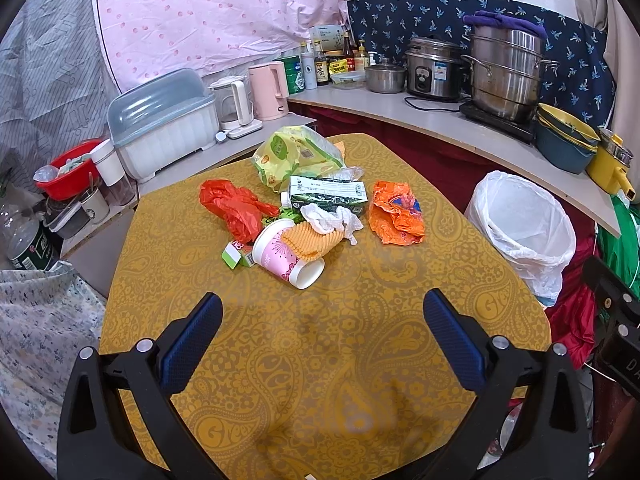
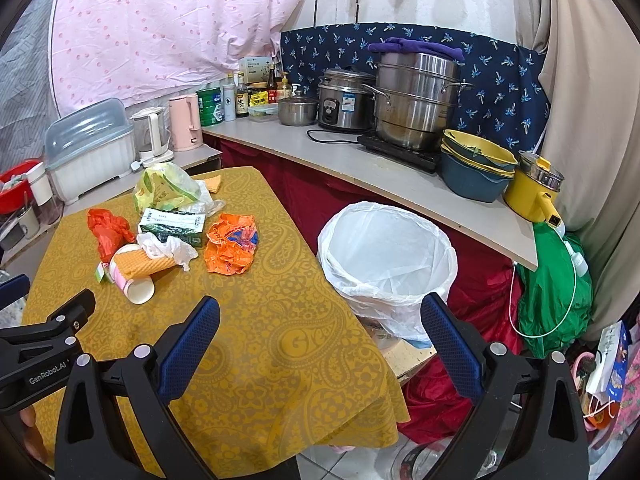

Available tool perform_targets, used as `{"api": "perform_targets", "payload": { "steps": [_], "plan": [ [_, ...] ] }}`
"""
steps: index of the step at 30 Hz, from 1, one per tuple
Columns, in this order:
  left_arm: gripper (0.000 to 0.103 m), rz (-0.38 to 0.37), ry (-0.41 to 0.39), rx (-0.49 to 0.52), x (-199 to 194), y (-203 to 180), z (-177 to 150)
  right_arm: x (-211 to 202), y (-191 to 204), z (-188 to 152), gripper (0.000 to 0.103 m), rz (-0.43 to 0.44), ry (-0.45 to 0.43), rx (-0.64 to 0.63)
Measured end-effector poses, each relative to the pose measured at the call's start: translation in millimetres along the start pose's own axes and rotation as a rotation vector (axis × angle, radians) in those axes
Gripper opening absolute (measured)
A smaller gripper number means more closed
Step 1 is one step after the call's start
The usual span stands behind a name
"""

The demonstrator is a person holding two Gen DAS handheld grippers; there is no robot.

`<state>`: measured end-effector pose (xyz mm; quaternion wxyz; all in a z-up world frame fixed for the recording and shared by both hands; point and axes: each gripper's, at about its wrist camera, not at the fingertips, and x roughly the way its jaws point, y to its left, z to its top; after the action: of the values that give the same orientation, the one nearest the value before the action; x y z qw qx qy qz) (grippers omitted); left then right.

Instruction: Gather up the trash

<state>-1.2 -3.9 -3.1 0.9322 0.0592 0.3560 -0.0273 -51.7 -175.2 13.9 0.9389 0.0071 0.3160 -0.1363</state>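
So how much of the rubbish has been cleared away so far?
Nothing yet, it seems. The lined bin looks empty. Both grippers, left and right, are open and hold nothing. The cup, orange wrapper, red bag and carton still lie on the table.

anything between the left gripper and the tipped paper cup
No. In the left wrist view, only bare yellow tablecloth lies between the open left gripper and the paper cup.

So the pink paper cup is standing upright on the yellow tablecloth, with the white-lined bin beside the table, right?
Not quite. The pink paper cup lies tipped on its side on the yellow tablecloth, as the left wrist view shows. The white-lined bin does stand beside the table.
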Motion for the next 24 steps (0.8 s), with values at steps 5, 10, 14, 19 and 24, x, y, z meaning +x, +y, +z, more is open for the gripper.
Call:
{"api": "perform_targets", "payload": {
  "steps": [5, 10, 14, 19, 24],
  "plan": [
    [0.096, 0.001, 0.001, 0.0, 1, -4, -1, -3, 1, 6, 0.096, 0.003, 0.0, -0.004],
    [0.096, -0.002, -0.001, 0.0, 0, 1, 0, -1, 6, 3, 0.096, 0.004, -0.002, -0.008],
    [0.096, -0.003, 0.0, 0.0, 0, 1, 0, -1, 6, 4, 0.096, 0.004, -0.002, -0.008],
    [0.096, -0.001, 0.001, -0.003, 1, -1, -1, 0, 8, 5, 0.096, 0.006, -0.003, -0.013],
    [0.096, 0.001, 0.003, 0.0, 2, -7, -2, 2, 9, 3, 0.096, 0.007, -0.005, -0.014]
  ]
}}
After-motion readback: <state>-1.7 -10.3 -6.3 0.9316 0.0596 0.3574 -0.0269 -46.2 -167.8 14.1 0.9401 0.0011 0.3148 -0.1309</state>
